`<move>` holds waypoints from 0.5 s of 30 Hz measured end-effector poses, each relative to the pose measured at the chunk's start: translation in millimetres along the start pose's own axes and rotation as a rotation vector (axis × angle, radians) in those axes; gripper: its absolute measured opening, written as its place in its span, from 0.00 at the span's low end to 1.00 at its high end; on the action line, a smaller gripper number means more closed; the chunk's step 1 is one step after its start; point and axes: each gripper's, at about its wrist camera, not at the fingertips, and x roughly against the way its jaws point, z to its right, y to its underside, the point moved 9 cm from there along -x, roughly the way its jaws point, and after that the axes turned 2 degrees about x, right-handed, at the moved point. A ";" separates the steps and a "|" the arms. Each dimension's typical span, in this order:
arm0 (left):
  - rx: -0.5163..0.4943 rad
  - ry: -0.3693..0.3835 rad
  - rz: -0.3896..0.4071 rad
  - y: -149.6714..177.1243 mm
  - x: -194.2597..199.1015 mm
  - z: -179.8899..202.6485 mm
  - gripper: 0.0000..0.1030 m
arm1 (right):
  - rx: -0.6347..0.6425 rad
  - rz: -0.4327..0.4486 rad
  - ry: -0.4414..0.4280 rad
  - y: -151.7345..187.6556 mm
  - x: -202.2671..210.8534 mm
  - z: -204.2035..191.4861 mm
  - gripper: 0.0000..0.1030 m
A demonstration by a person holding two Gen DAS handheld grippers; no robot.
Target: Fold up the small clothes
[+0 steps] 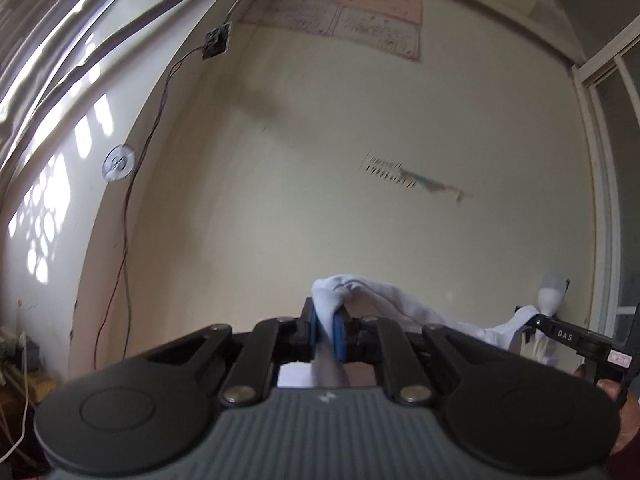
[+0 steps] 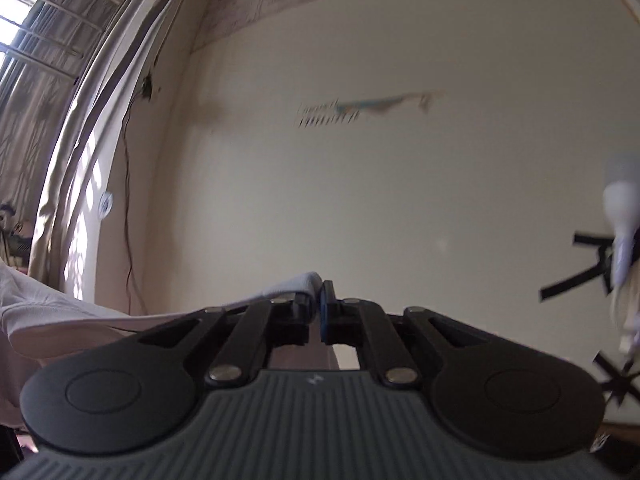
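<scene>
A small white garment point(image 1: 384, 300) hangs stretched between my two grippers, held up in the air in front of a cream wall. My left gripper point(image 1: 325, 322) is shut on one bunched corner of it; the cloth runs off to the right toward the other gripper point(image 1: 568, 334), seen at the right edge. In the right wrist view my right gripper point(image 2: 317, 308) is shut on another corner of the white garment point(image 2: 60, 316), which trails off to the left. The lower part of the garment is hidden below both grippers.
The cream wall point(image 1: 320, 200) fills both views, with a dangling wire point(image 1: 128, 216) and a curtained window point(image 2: 36, 60) at the left. A white mannequin-like stand point(image 1: 550, 294) is at the right, also in the right wrist view point(image 2: 622, 216).
</scene>
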 end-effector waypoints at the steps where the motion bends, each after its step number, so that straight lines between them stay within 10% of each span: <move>1: -0.009 0.011 0.017 -11.0 -2.5 8.8 0.08 | 0.007 0.038 0.018 -24.0 7.0 4.6 0.07; 8: -0.021 0.091 0.210 -118.8 6.5 60.5 0.08 | 0.089 0.156 0.081 -154.2 36.3 24.2 0.07; 15: -0.071 0.089 0.282 -163.0 11.8 85.5 0.08 | 0.181 0.155 0.119 -182.2 44.5 21.5 0.07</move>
